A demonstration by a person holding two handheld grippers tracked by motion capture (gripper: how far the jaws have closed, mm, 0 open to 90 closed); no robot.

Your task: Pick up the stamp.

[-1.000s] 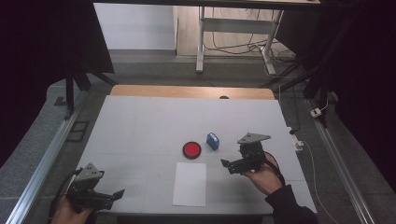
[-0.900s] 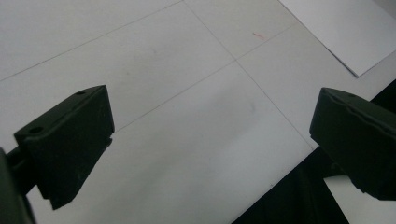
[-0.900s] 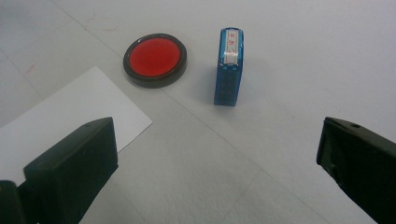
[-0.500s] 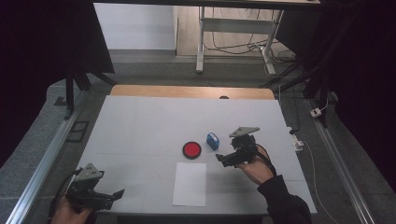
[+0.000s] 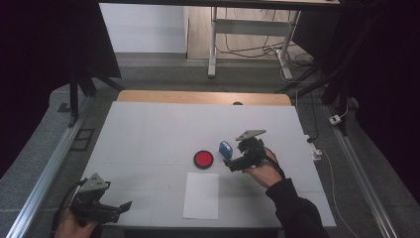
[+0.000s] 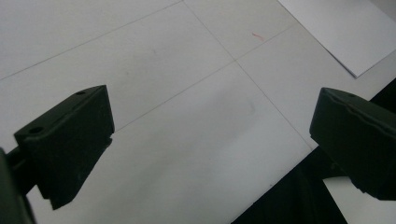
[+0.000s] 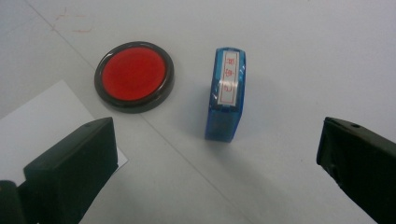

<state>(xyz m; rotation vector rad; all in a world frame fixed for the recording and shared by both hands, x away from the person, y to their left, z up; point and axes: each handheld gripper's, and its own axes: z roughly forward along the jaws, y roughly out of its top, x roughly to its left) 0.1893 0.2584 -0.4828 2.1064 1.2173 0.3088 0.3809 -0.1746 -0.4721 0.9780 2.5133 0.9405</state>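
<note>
A small blue stamp (image 5: 225,148) (image 7: 226,94) with a white label lies on the white table, just right of a round red ink pad (image 5: 203,159) (image 7: 134,76) in a black rim. My right gripper (image 5: 229,164) (image 7: 215,172) hovers close behind the stamp, open, with nothing between its jaws. A white sheet of paper (image 5: 201,195) (image 7: 37,126) lies in front of the pad. My left gripper (image 5: 124,206) (image 6: 210,144) rests near the front left corner of the table, open and holding nothing, above bare tabletop.
The white table (image 5: 148,134) ends in a wooden strip (image 5: 198,97) at the far side. The paper's corner (image 6: 345,32) shows in the left gripper view, with the table's front edge (image 6: 280,186) close below. Metal rails (image 5: 49,163) flank the table.
My right gripper has moved forward and left toward the blue stamp, staying open. The left gripper has not moved.
</note>
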